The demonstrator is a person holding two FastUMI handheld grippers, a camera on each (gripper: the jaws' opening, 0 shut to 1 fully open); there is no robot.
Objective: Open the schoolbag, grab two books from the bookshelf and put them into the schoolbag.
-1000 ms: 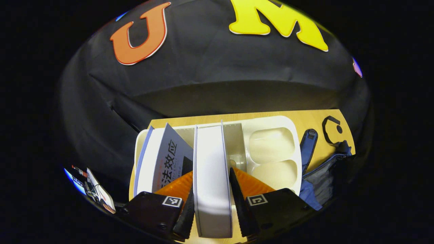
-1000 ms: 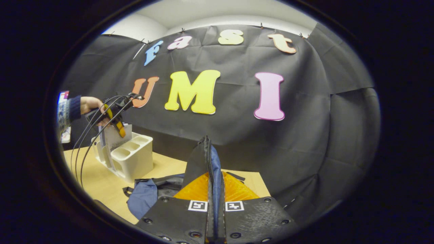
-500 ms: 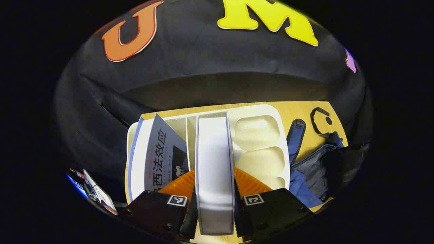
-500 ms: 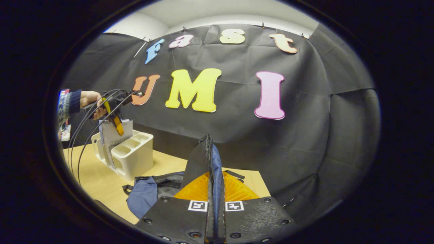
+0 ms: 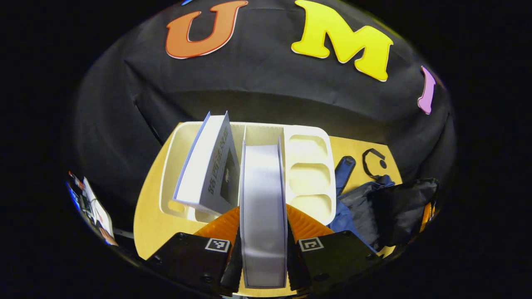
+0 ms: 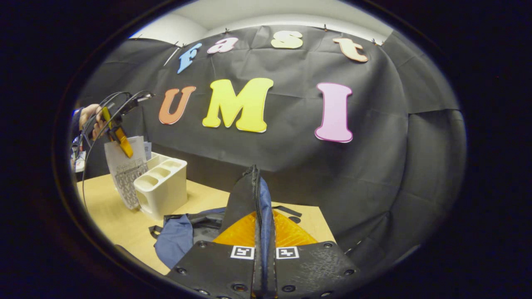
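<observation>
A: We see the left gripper [image 5: 262,253] clamped on a book [image 5: 262,207], raised over the bookshelf [image 5: 309,174]; second book [image 5: 208,174] leans inside.

B: Right gripper [image 6: 262,265] pinches the schoolbag [image 6: 183,236] flap edge upright; table [image 6: 116,220] bare alongside.

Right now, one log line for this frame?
left gripper: shut on book, above bookshelf | right gripper: shut on schoolbag flap | second book: in bookshelf
</observation>
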